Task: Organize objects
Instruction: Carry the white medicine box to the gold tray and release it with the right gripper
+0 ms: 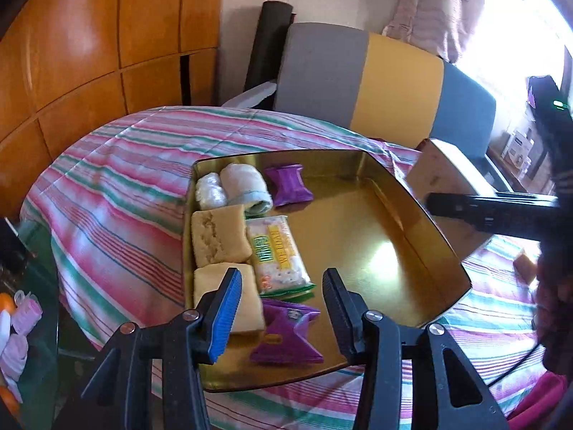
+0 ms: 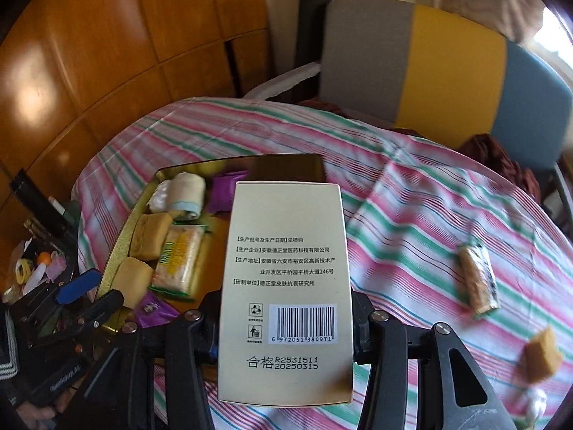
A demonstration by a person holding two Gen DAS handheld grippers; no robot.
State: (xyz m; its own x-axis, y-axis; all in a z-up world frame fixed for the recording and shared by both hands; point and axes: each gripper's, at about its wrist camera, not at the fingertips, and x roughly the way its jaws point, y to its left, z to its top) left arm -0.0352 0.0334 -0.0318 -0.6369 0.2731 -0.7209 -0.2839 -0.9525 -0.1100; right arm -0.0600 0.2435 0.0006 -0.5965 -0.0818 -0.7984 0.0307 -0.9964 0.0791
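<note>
A gold tin tray lies on the striped cloth and holds two yellow cakes, a cracker packet, two purple packets, and white and cream rolls. My left gripper is open and empty over the tray's near end. My right gripper is shut on a cream carton with a barcode, held above the tray's right side. The carton also shows in the left wrist view.
A snack bar and a yellow cake piece lie on the cloth to the right. A grey, yellow and blue chair back stands behind the table. A cluttered glass shelf sits at the left.
</note>
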